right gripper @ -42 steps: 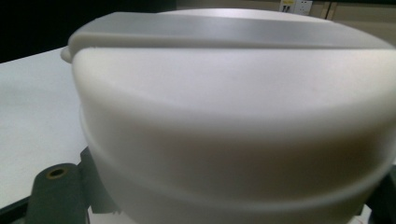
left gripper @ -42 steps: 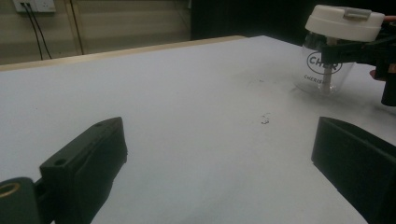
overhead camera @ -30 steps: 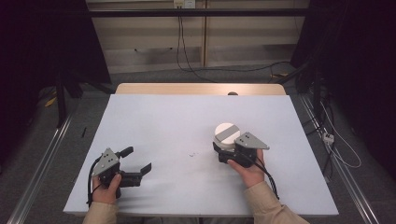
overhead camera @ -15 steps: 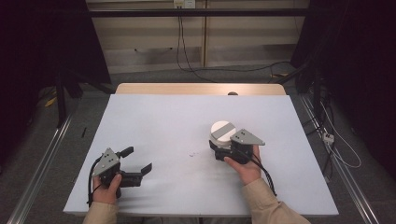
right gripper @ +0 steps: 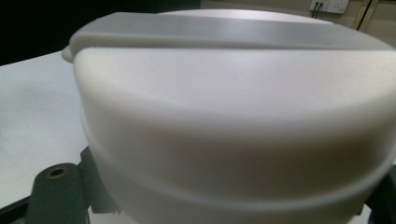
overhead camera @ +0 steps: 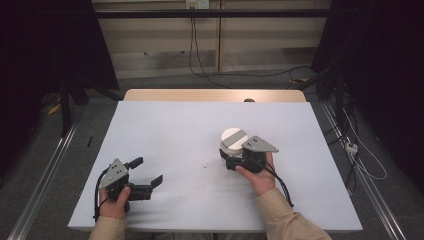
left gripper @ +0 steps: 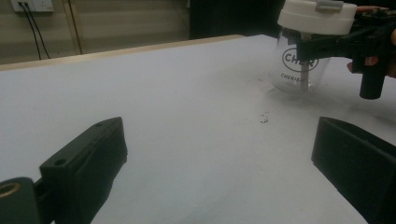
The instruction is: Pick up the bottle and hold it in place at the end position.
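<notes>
Left tongs (overhead camera: 149, 172), jaws wide and empty, rest on the surface (overhead camera: 165, 130) well apart from the jar (left gripper: 303, 46). Right tongs (overhead camera: 230, 159) grip the upright jar just below its white lid (overhead camera: 234, 136).

Both grippers are chunky black blocks: the left gripper (overhead camera: 148, 171) has square jaws, a grey three-cornered plate behind them and a black cable looping off the back. The right gripper (overhead camera: 226, 156) matches. Beige sleeves (overhead camera: 285, 217) on both arms.
</notes>
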